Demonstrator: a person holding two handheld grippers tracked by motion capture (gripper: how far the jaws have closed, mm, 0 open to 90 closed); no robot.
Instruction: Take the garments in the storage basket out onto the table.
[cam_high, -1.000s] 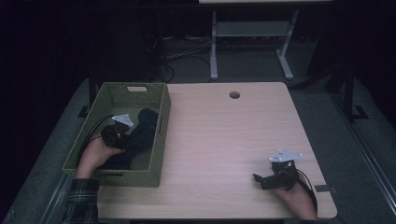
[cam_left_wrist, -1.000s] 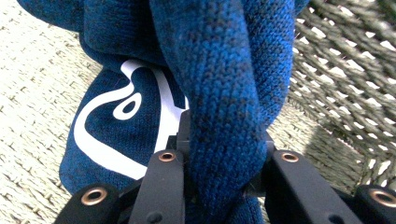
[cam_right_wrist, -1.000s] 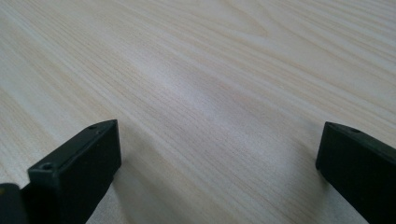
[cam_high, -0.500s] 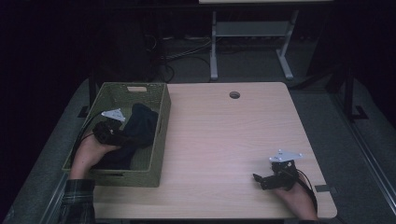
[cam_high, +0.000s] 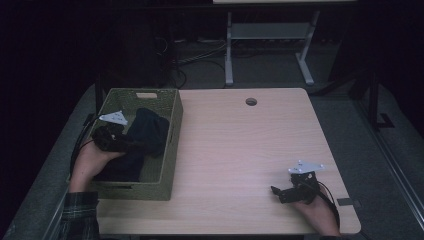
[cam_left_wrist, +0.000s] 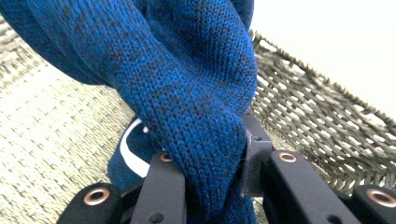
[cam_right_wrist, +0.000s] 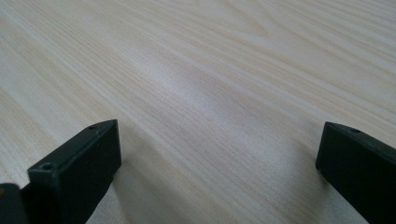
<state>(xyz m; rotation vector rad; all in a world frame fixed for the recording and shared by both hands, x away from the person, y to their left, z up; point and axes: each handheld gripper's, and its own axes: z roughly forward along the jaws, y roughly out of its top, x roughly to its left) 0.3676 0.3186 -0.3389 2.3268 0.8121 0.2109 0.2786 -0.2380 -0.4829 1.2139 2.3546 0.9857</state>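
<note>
A dark blue knitted garment (cam_high: 145, 132) lies in a green woven basket (cam_high: 172, 150) at the table's left. My left gripper (cam_high: 131, 146) is inside the basket, shut on a thick fold of the blue knit (cam_left_wrist: 201, 116), which bunches up between the two black jaws and rises above them. A white curved mark shows on the cloth lower down. My right gripper (cam_high: 276, 192) rests near the table's front right corner, open, with only bare wood (cam_right_wrist: 210, 116) between its jaws.
The light wooden table (cam_high: 240, 145) has a round cable hole (cam_high: 251, 101) near its far edge. The basket's woven wall (cam_left_wrist: 327, 126) stands close behind the held cloth. A metal desk frame (cam_high: 265, 45) stands on the dark floor beyond.
My left gripper has risen and drawn back toward the basket's left side, pulling the blue garment up with it. The right gripper has stayed where it was.
</note>
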